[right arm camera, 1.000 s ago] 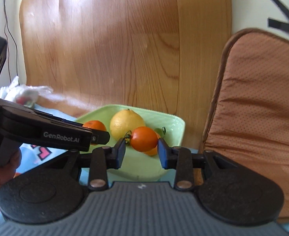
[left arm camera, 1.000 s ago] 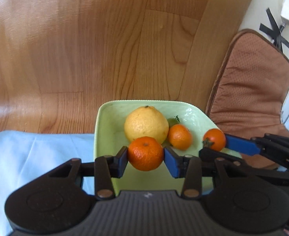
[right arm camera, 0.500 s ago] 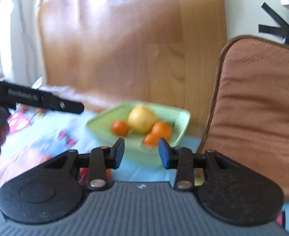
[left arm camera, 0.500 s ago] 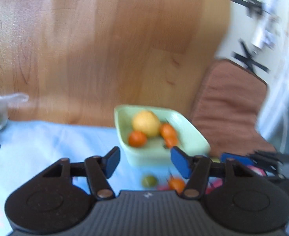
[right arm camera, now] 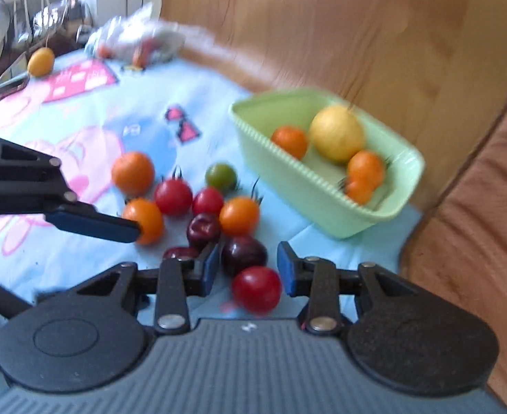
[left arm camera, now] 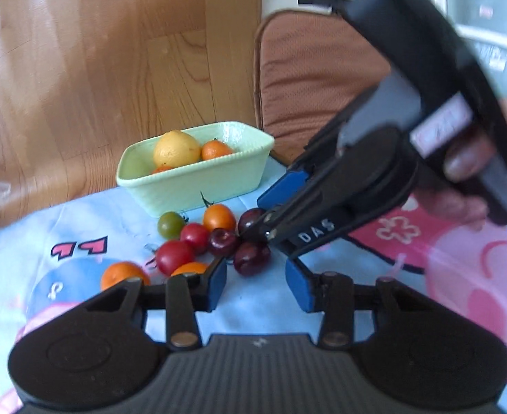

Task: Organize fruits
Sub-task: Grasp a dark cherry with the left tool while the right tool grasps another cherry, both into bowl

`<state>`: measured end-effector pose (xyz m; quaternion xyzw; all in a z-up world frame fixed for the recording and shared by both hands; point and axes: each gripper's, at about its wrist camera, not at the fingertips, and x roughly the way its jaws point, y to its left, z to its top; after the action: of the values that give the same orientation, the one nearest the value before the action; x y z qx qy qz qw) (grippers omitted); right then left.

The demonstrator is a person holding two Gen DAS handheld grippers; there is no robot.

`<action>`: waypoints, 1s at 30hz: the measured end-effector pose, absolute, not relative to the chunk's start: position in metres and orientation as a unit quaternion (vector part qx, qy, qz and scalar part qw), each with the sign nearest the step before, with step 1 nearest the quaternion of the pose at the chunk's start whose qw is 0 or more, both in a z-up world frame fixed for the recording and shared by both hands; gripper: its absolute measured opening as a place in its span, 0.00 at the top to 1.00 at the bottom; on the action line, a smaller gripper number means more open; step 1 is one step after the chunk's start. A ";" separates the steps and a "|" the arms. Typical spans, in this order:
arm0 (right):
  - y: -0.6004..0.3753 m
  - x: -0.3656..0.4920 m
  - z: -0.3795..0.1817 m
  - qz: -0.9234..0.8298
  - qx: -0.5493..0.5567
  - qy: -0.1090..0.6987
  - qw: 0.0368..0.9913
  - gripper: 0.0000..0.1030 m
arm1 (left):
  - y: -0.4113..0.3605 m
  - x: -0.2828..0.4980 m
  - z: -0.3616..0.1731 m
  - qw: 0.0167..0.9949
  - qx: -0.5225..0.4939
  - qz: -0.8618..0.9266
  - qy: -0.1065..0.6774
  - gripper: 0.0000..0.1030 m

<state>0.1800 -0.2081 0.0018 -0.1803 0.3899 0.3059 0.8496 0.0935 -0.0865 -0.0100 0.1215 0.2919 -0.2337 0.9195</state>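
Cloth (left arm camera: 91,214) with cartoon print lies under both tools; green dish (left arm camera: 198,186), well beyond the fingertips of each, already holds a lemon (left arm camera: 176,148) and small orange fruits; the loose pile sits between dish and fingers. Right gripper (right arm camera: 247,269) is nearer its target: jaws parted, nothing pinched, with a dark plum (right arm camera: 243,254) just ahead in the gap and a red tomato (right arm camera: 256,293) below it, closer to the camera. Left gripper (left arm camera: 256,284) has just been narrowing its jaws, yet nothing is between the pads; another dark plum (left arm camera: 251,258) lies just beyond its tips. These fruits are round, so no long axis matters; stems are too blurred to tell.
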 end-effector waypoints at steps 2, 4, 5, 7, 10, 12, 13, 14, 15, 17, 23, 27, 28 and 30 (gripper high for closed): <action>-0.213 0.178 0.000 0.310 -0.164 0.401 0.846 0.65 | -0.091 0.102 -0.015 0.918 0.123 -0.228 0.302 0.62; -0.218 0.170 -0.003 0.307 -0.164 0.393 0.851 0.66 | -0.092 0.108 -0.019 0.917 0.115 -0.231 0.305 0.72; -0.221 0.164 -0.003 0.306 -0.162 0.390 0.853 0.66 | -0.092 0.110 -0.019 0.916 0.110 -0.234 0.307 0.73; -0.229 0.156 -0.002 0.301 -0.146 0.387 0.859 0.66 | -0.090 0.107 -0.019 0.915 0.104 -0.237 0.308 0.73; -0.239 0.135 0.000 0.295 -0.129 0.378 0.868 0.66 | -0.086 0.095 -0.018 0.908 0.093 -0.260 0.314 0.73; -0.240 0.119 0.000 0.297 -0.124 0.371 0.871 0.66 | -0.083 0.077 -0.018 0.907 0.096 -0.273 0.307 0.73; -0.240 0.110 0.000 0.298 -0.127 0.363 0.874 0.66 | -0.079 0.067 -0.019 0.905 0.094 -0.279 0.308 0.73; -0.237 0.100 -0.001 0.297 -0.134 0.353 0.877 0.66 | -0.075 0.058 -0.019 0.904 0.090 -0.284 0.308 0.73; -0.234 0.089 -0.002 0.297 -0.142 0.341 0.881 0.66 | -0.070 0.050 -0.019 0.903 0.086 -0.285 0.309 0.73; -0.227 0.069 -0.003 0.302 -0.155 0.310 0.888 0.67 | -0.058 0.033 -0.019 0.905 0.077 -0.283 0.309 0.73; -0.200 0.043 -0.010 0.338 -0.163 0.275 0.885 0.67 | -0.023 0.003 -0.018 0.915 0.051 -0.245 0.318 0.73; -0.183 0.042 -0.018 0.320 -0.176 0.269 0.891 0.67 | -0.007 0.003 -0.018 0.921 0.033 -0.223 0.319 0.73; -0.182 0.042 -0.018 0.316 -0.169 0.271 0.893 0.67 | -0.004 0.003 -0.018 0.922 0.030 -0.219 0.319 0.73; -0.183 0.043 -0.016 0.314 -0.155 0.276 0.895 0.68 | 0.000 0.007 -0.017 0.922 0.024 -0.217 0.321 0.73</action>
<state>0.0432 -0.1832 -0.0163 -0.1550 0.2762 0.3141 0.8950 0.0068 0.0003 -0.0173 0.0237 0.3209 -0.2167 0.9217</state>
